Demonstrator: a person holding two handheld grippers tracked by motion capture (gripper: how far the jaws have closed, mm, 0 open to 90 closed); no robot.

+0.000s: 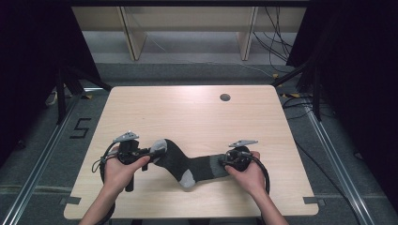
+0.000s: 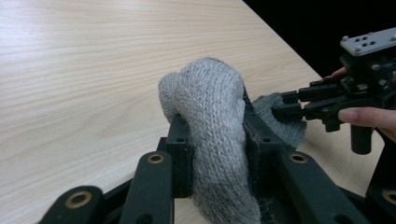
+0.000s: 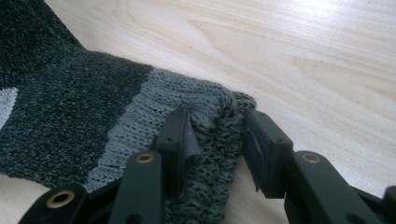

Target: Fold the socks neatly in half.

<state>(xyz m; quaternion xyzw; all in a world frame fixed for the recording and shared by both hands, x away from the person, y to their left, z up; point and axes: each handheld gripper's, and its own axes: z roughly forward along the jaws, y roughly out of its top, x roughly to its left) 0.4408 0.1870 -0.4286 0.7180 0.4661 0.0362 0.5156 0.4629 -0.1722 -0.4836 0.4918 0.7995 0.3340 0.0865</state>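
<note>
Sock [image 1: 187, 164] first: dark grey knit with a pale toe, a pale heel patch and a lighter ribbed cuff, lying bent across the near half of the surface [image 1: 197, 117], stretched between our two hands. Our left gripper [image 2: 212, 140] has its jaws partly closed on the bunched pale toe, the pads pressing the knit from both sides. Our right gripper [image 3: 215, 140] holds the ribbed cuff the same way, jaws about half closed with the doubled edge of the cuff pinched between them; in the left gripper view it sits beyond the toe, a thumb resting on it. Both ends are off or barely on the wood, the middle sagging down to it.

We judge that the step in hand is straightening the sock, with both grips taken and the pull not yet finished. Next we would draw the hands apart, level, until the bend at the heel comes out, then lower it flat.

We can read no brand or label on the sock; on the floor left of the surface a mark [image 1: 80, 127] looks like a 5.
</note>
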